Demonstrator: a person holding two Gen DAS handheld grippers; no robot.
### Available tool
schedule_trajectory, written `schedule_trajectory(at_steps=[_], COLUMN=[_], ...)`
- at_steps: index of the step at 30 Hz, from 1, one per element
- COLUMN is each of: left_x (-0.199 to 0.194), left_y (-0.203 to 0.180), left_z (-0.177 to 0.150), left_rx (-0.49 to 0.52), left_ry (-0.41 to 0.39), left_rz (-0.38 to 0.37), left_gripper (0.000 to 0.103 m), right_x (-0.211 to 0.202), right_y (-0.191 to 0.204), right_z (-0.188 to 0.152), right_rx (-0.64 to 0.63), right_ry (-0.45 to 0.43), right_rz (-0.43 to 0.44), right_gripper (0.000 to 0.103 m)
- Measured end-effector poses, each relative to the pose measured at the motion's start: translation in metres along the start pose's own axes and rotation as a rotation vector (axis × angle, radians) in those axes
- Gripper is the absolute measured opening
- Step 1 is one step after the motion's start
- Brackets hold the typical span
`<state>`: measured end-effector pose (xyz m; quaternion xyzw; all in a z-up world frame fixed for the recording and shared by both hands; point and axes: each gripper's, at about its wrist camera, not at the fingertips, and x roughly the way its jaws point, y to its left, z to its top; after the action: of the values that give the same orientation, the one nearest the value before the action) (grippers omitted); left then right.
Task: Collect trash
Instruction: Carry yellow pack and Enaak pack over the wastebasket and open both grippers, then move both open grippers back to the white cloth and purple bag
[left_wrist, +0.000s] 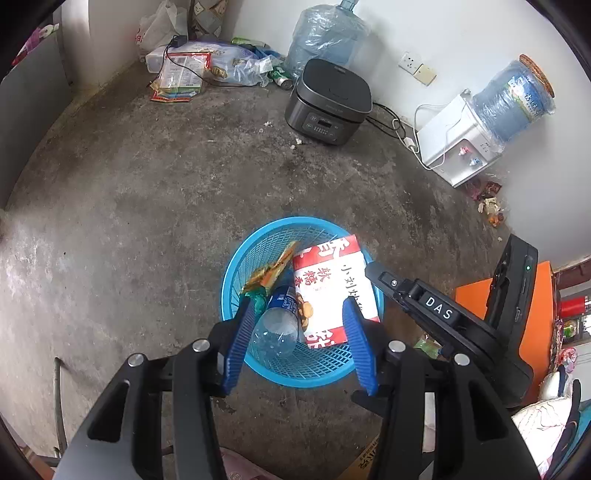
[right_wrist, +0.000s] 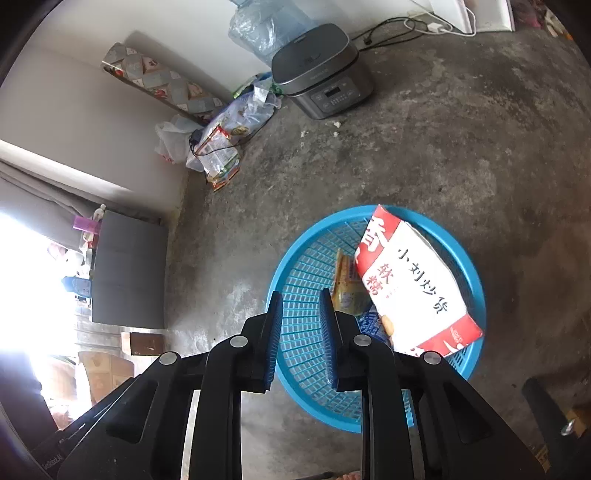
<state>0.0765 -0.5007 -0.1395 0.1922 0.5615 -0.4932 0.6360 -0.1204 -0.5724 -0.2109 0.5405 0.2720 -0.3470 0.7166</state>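
A rice cooker is sitting on the concrete floor by a big water jug, with a white dispenser plugged in nearby.

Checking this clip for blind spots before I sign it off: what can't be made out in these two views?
- Clear plastic bottle: in the right wrist view only a scrap of blue label shows, behind the tool's finger and the red-and-white snack bag.
- Blue mesh basket floor: covered by trash in both views.
- Small wrappers beside the white water dispenser: too small to identify.
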Motion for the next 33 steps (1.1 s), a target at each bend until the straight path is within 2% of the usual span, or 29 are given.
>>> schedule_trajectory(at_steps=[6,10,13,14,17,20,22,25,28,30,33], left_x=[-0.045,-0.095,-0.137,-0.15,-0.185,-0.217,-0.236,-0.26,-0.289,-0.314,-0.357], left_y=[-0.001,0.003,0.011,0.013,0.018,0.029,0.04,0.061,0.09,0.113,0.149], left_z=[-0.003,-0.013,-0.026,-0.029,-0.04,-0.052,-0.064,-0.095,-0.139,-0.173,-0.228], left_rx=[0.021,0.029,0.042,0.054,0.106,0.119,0.118,0.133,0.112,0.04,-0.144], left_ry=[-0.097,-0.207,-0.309,-0.335,-0.394,-0.45,-0.485,-0.519,-0.535,-0.553,-0.602], left_rz=[-0.016,-0.033,-0.036,-0.027,0.018,0.063,0.109,0.246,0.413,0.485,0.512], left_gripper=[0.05,0.06,0.073,0.078,0.083,0.085,0.086,0.087,0.087,0.087,0.087], right_x=[-0.028,-0.057,-0.082,-0.091,-0.115,-0.135,-0.145,-0.157,-0.161,-0.158,-0.151], right_y=[0.017,0.04,0.063,0.071,0.095,0.119,0.133,0.151,0.166,0.176,0.194], right_z=[-0.002,-0.011,-0.022,-0.026,-0.041,-0.059,-0.072,-0.092,-0.112,-0.123,-0.141], right_rx=[-0.054,-0.124,-0.201,-0.229,-0.32,-0.404,-0.459,-0.554,-0.642,-0.69,-0.754], right_ry=[-0.054,-0.119,-0.183,-0.206,-0.273,-0.333,-0.362,-0.36,-0.326,-0.29,-0.212], right_rz=[0.032,0.058,0.065,0.071,0.082,0.085,0.093,0.122,0.143,0.167,0.219], right_gripper=[0.026,0.034,0.043,0.045,0.047,0.057,0.061,0.062,0.063,0.063,0.063])
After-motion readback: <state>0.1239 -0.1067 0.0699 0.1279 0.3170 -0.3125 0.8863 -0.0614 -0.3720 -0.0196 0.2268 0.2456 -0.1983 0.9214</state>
